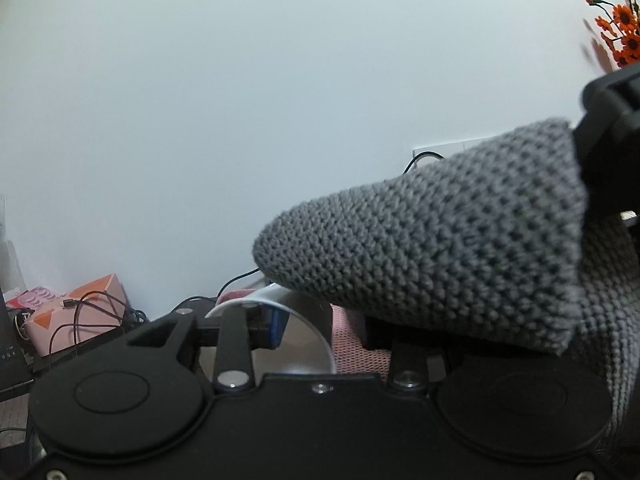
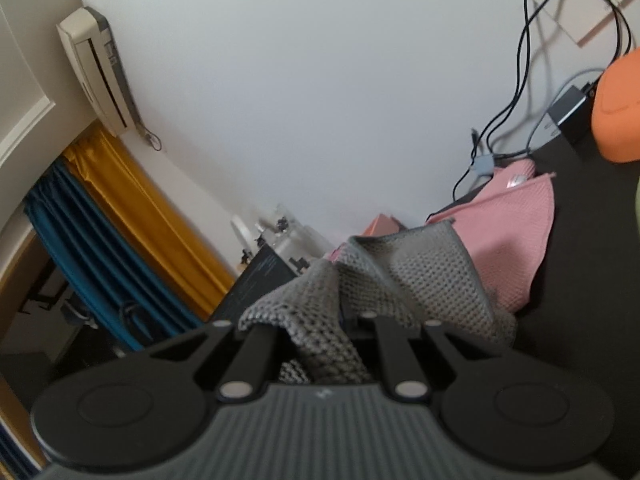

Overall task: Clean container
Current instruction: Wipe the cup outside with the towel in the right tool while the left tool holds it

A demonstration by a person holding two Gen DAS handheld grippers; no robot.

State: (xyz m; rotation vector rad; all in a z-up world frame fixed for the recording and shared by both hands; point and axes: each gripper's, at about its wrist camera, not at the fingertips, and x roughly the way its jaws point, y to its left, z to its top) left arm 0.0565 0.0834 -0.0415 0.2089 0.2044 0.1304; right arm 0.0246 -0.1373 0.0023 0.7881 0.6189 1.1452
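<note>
Right gripper [image 2: 352,320] clamps a grey knit cloth [image 2: 424,280]; left gripper [image 1: 316,320] grips a clear container's rim [image 1: 304,320]. Black table [image 2: 580,280], white wall [image 2: 300,80] beyond.

**Plain white room, cables everywhere**

Pretty much all you get is a bare white wall [image 1: 240,100] with soft, even light on it. An air conditioner [image 2: 98,72] sits high up near the corner, with a mustard-yellow curtain [image 2: 148,216] and a blue curtain [image 2: 92,248] hanging side by side below it. Black cables [image 2: 532,80] trail down the wall to the dark surface [image 2: 580,280]. Orange flowers [image 1: 624,36] poke in at one edge, and a pink box [image 1: 80,312] sits in the corner with a cable draped over it.
</note>
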